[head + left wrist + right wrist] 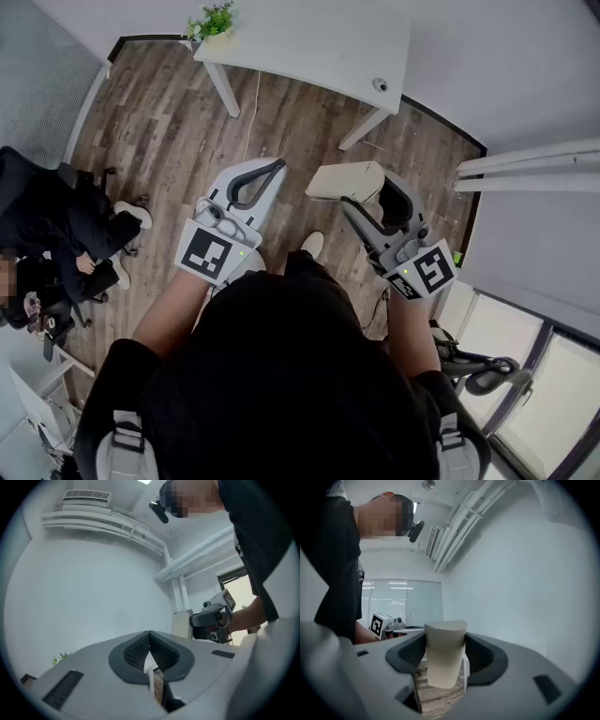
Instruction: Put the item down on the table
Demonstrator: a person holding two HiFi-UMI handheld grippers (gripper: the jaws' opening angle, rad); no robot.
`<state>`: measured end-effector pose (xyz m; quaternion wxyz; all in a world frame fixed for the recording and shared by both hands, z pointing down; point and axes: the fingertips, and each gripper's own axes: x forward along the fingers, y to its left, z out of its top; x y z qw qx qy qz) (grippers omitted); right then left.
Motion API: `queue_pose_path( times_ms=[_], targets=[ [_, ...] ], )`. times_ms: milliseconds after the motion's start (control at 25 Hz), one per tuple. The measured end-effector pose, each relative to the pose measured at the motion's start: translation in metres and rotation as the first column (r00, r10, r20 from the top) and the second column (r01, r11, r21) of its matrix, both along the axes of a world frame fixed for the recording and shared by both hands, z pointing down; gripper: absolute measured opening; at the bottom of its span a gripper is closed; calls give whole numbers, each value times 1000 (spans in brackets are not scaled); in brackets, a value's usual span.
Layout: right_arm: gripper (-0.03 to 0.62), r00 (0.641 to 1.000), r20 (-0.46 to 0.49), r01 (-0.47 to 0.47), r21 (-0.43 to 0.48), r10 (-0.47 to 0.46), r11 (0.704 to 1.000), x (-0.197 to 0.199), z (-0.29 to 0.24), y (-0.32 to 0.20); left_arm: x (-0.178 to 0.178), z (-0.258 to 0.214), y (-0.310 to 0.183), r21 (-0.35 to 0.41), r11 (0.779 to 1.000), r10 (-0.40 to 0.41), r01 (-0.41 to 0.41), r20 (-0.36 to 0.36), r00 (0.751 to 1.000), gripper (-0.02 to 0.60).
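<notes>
I held a beige paper cup clamped in my right gripper, level over the wood floor; left gripper pinched together, empty; white table ahead

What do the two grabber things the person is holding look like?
The left gripper and right gripper are pale grey with dark ribbed fingers. Each carries a cube with black-and-white square markers. The person wears black short sleeves.

Left gripper level, jaws together. Right gripper level, jaws clamped on cup.
</notes>
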<state>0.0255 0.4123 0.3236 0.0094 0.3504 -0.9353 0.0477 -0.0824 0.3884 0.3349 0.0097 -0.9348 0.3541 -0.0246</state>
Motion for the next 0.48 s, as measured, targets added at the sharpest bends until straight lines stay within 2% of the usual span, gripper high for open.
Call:
queue_pose_path(
  times_ms=[120,320,480],
  targets=[
    [267,1000,14,-18,-4,18,1000,-20,7,14,-19,6,9,18,1000,17,-17,0,1000,-6],
    [267,1000,-6,-29,-9,29,1000,-81,11,57,-76,11,48,21,999,31,-30,-40,999,-6],
    [267,1000,8,-25,3,25,1000,-99,4,62,-93,8,53,22,999,28,-27,-51,998,-6]
  ],
)
